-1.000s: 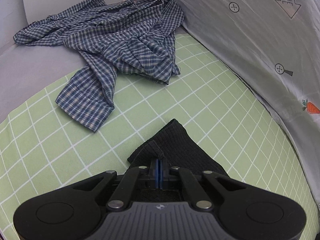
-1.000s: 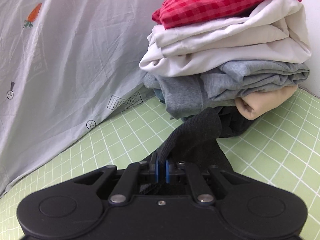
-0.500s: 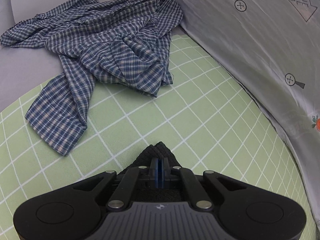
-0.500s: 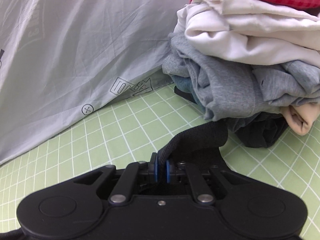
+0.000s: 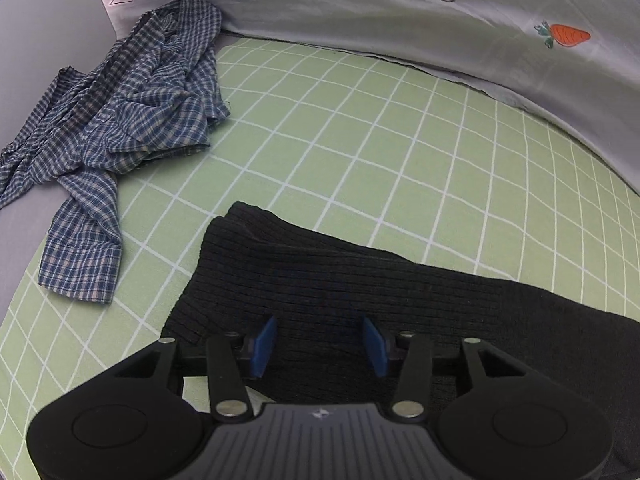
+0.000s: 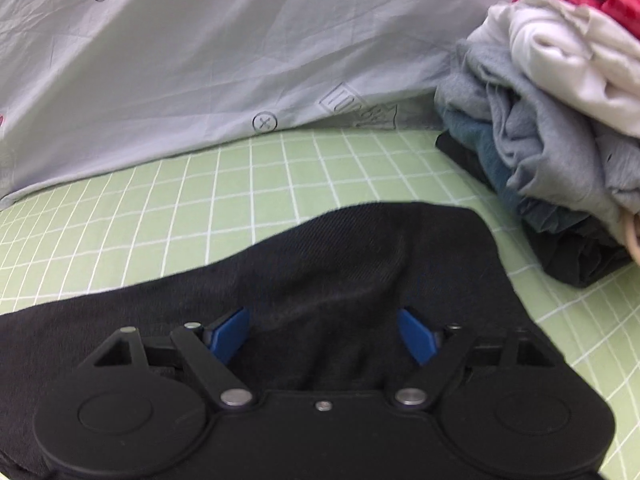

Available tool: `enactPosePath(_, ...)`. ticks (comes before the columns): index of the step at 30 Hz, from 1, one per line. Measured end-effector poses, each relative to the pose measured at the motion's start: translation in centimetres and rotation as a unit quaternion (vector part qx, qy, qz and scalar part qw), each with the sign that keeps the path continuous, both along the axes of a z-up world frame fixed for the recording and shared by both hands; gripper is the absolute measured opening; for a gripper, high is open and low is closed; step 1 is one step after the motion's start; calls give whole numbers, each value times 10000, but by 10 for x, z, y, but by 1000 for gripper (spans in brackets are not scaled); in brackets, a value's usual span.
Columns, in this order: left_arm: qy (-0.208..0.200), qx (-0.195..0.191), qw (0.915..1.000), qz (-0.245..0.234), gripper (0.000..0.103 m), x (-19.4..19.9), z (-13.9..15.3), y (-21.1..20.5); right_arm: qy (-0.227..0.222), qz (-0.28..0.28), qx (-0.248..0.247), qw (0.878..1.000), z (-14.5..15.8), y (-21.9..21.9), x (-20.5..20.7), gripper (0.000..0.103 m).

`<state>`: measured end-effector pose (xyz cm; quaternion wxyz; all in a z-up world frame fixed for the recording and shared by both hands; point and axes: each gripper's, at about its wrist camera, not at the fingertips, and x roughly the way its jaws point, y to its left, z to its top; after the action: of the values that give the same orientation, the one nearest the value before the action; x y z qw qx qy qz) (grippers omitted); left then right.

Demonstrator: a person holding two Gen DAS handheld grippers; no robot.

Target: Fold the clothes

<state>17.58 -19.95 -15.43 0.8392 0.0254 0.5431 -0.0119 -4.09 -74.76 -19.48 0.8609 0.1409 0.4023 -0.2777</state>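
- Left wrist view: since half a second ago, the left gripper (image 5: 320,340) has gone from pinched on a black corner to spread wide, its blue pads (image 5: 264,344) standing apart with nothing between them. The black ribbed garment (image 5: 360,276) now lies released on the green grid sheet (image 5: 400,140), spreading from the near centre toward the near right. A crumpled blue plaid shirt (image 5: 132,120), not yet folded, rests at the far left, apart from the black piece. A grey printed cover (image 5: 400,12) rises along the far edge.
- Right wrist view: the right gripper (image 6: 326,334) has likewise let go; its fingers are splayed above the black garment (image 6: 340,264), gripping nothing. A stack of folded clothes (image 6: 560,128) sits at the far right, just beside the garment's edge.
- Step in hand, as judged: the fold appears laid down. To finish well, both grippers should lift straight off without snagging the knit, then check that edges align.
- Containers: none visible; the stack rests directly on the sheet.
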Motion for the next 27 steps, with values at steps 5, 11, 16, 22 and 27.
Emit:
enactPosePath(5, 12, 216, 9998, -18, 65, -1, -4, -5, 305, -284, -630, 9971, 2, 13, 8, 94)
enactPosePath(11, 83, 277, 9996, -21, 74, -5, -6, -2, 229, -287, -1300, 9908, 24, 65, -13, 102)
enactPosePath(16, 38, 397, 9991, -166, 88, -9, -9, -1, 94, -103, -1305, 9913, 35, 114, -46, 102)
enactPosePath(22, 276, 239, 9986, -386, 94, -2, -12, 8, 247, 281, -1173, 9924, 24, 162, -56, 103)
enactPosePath(27, 415, 100, 9976, -548, 97, 6, -14, 16, 325, 348, -1614, 9857, 17, 181, -35, 103)
